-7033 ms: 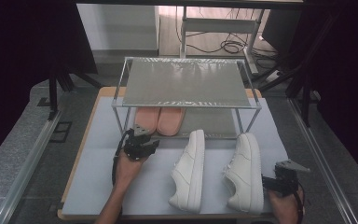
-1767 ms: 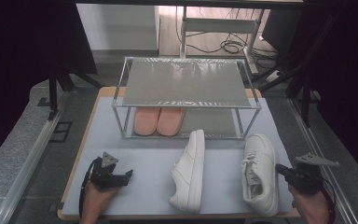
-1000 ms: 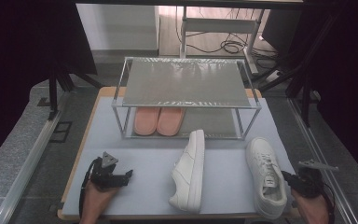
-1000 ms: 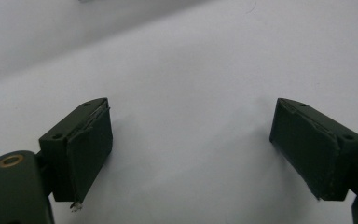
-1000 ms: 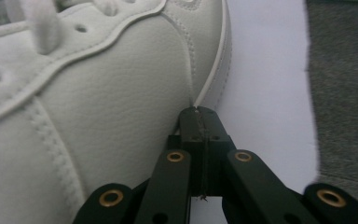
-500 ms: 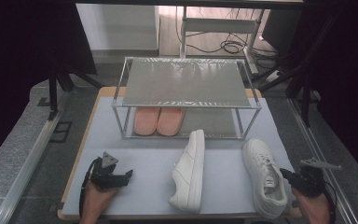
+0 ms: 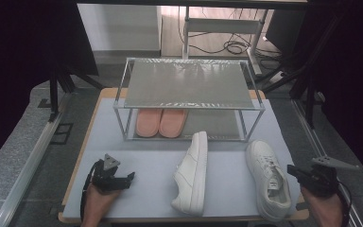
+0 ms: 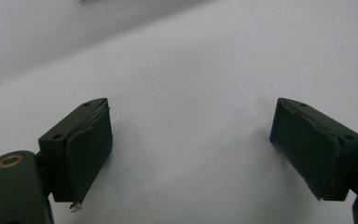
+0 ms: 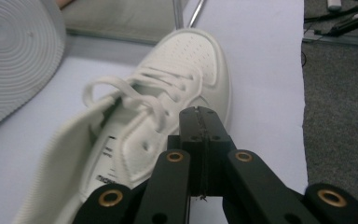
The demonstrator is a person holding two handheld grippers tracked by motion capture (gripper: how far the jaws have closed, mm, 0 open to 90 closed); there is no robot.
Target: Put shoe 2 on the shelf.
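On the pale table mat (image 7: 137,156), the white laced sneaker (image 7: 268,178) stands upright.

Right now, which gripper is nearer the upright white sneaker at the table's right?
Right. The right gripper, fingers shut, sits just off the upright white sneaker at its heel side. The left gripper, fingers open, rests far across the table, beyond the sneaker lying on its side.

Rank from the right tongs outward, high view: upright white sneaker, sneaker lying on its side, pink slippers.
From the right tongs, at the table's right edge:
1. Upright white sneaker, right beside them on the mat's right side.
2. Sneaker lying on its side, mid-mat, sole facing left.
3. Pink slippers, on the rack's lower shelf, far left.
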